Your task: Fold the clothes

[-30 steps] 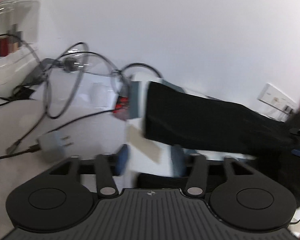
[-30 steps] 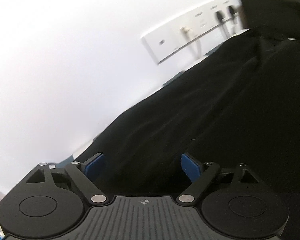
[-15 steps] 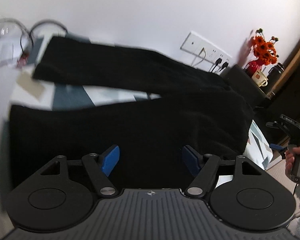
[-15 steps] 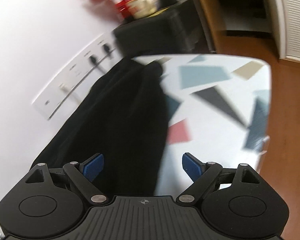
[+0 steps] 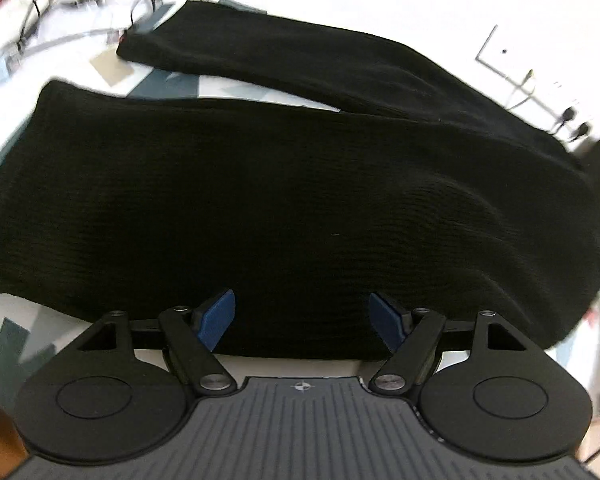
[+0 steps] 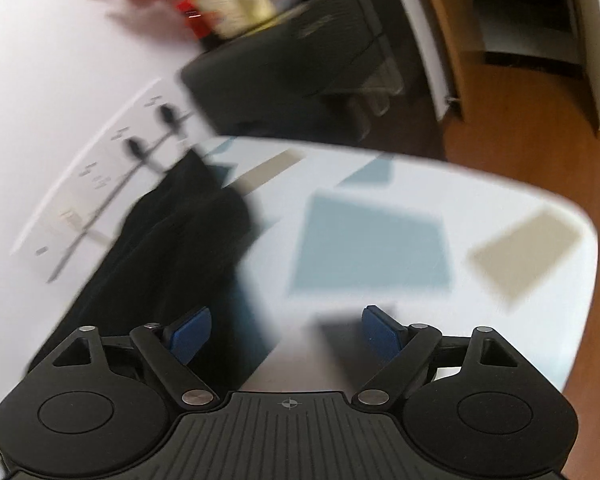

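A pair of black trousers [image 5: 260,200] lies spread on the white patterned table [image 5: 236,88], its two legs running to the left. My left gripper [image 5: 302,320] is open and empty, just above the near edge of the near leg. In the right wrist view the waist end of the trousers [image 6: 180,240] lies at the left, by the wall. My right gripper [image 6: 286,332] is open and empty, its left finger over the black cloth and its right finger over bare table [image 6: 500,360].
Cables and a plug [image 5: 4,68] lie at the table's far left. A wall socket strip [image 6: 112,176] with plugged-in leads runs behind the trousers. A black box [image 6: 300,52] with a mug and orange flowers stands past the table's end. Wooden floor [image 6: 520,120] lies beyond the rounded table corner.
The left gripper has swung from the cables to low over the near trouser leg. The right gripper has swung right from the cloth towards the table's end.
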`<state>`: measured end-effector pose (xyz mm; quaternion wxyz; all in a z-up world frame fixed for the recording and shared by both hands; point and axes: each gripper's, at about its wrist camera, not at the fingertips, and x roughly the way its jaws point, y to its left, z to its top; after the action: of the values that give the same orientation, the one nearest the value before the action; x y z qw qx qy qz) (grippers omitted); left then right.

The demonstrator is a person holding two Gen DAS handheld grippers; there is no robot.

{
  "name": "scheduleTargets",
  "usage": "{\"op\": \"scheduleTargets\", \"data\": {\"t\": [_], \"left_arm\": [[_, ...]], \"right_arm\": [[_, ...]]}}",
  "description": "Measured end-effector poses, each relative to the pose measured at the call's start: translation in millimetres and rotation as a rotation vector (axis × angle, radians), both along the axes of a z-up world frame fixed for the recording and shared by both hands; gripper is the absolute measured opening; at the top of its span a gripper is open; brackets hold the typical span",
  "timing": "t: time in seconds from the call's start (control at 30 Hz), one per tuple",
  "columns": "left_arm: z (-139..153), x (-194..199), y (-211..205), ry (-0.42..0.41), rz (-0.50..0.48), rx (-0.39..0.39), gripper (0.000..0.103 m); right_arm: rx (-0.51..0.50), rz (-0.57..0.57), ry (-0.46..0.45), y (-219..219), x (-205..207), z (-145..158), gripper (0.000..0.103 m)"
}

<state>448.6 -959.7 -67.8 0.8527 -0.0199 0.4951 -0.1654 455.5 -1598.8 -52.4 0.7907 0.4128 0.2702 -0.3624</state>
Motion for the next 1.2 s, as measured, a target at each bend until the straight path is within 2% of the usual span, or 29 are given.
{"op": "scheduleTargets", "data": {"t": [0.13, 0.23, 0.33, 0.4, 0.5, 0.57, 0.63, 0.67, 0.7, 0.8, 0.83, 0.87, 0.93, 0.97, 1.07, 1.1, 1.17, 1.2], "left_arm": [[19.7, -18.7, -65.6, -0.054, -0.092, 0.036, 0.077], [30.8, -34.7, -113.5, -0.119, -0.217, 0.068, 0.084], [31.2, -51.5, -147.8, -0.168, -0.356, 0.114, 0.085], [28.1, -61.2, -160.7, -0.189, -0.443, 0.148, 0.085], [19.3, -73.8, -171.2, -0.201, -0.565, 0.214, 0.087], [9.8, -81.7, -175.9, -0.232, -0.638, 0.291, 0.087], [-1.6, -85.0, -181.8, -0.276, -0.68, 0.363, 0.087], [-6.7, -85.9, -184.3, -0.292, -0.691, 0.389, 0.087], [-10.3, -85.3, -186.2, -0.299, -0.692, 0.397, 0.087], [-15.0, -79.1, -188.8, -0.314, -0.679, 0.378, 0.085], [-15.0, -76.8, -188.8, -0.324, -0.669, 0.372, 0.072], [-15.1, -73.3, -189.7, -0.328, -0.655, 0.367, 0.052], [-14.2, -55.3, -185.8, -0.3, -0.569, 0.334, 0.039], [-12.4, -45.3, -181.2, -0.279, -0.508, 0.303, 0.039], [-8.1, -12.6, -159.9, -0.178, -0.322, 0.171, 0.039], [-7.6, -6.0, -155.7, -0.157, -0.29, 0.143, 0.039], [-6.1, 1.3, -151.4, -0.143, -0.26, 0.114, 0.038], [-6.1, 3.1, -152.9, -0.138, -0.257, 0.106, 0.037]], "right_arm": [[-0.018, 0.064, 0.031, -39.0, 21.5, -25.6, 0.078], [-0.103, 0.239, 0.057, -41.1, 51.1, -34.1, 0.077], [-0.181, 0.418, 0.063, -36.9, 75.5, -37.5, 0.076], [-0.209, 0.5, 0.051, -34.2, 88.0, -35.9, 0.063], [-0.223, 0.56, -0.018, -33.3, 108.3, -24.0, 0.054], [-0.242, 0.607, -0.045, -30.5, 126.9, -14.6, 0.038], [-0.248, 0.647, -0.066, -25.4, 146.2, -7.0, 0.016], [-0.25, 0.662, -0.068, -22.6, 156.4, -3.5, 0.013], [-0.251, 0.674, -0.067, -19.6, 166.9, 0.0, 0.009], [-0.247, 0.708, -0.08, -13.3, 194.3, 10.7, 0.009], [-0.243, 0.72, -0.089, -11.9, 202.5, 14.4, 0.009], [-0.235, 0.728, -0.098, -10.9, 208.5, 17.2, 0.011], [-0.211, 0.729, -0.106, -12.8, 214.3, 20.2, 0.013], [-0.195, 0.722, -0.115, -15.8, 213.7, 20.0, 0.016], [-0.131, 0.656, -0.146, -33.7, 194.1, 9.1, 0.037], [-0.111, 0.626, -0.149, -41.2, 184.6, 2.0, 0.049], [-0.068, 0.572, -0.157, -53.2, 164.6, -14.1, 0.056], [-0.033, 0.545, -0.157, -58.8, 154.6, -22.9, 0.056]]}}
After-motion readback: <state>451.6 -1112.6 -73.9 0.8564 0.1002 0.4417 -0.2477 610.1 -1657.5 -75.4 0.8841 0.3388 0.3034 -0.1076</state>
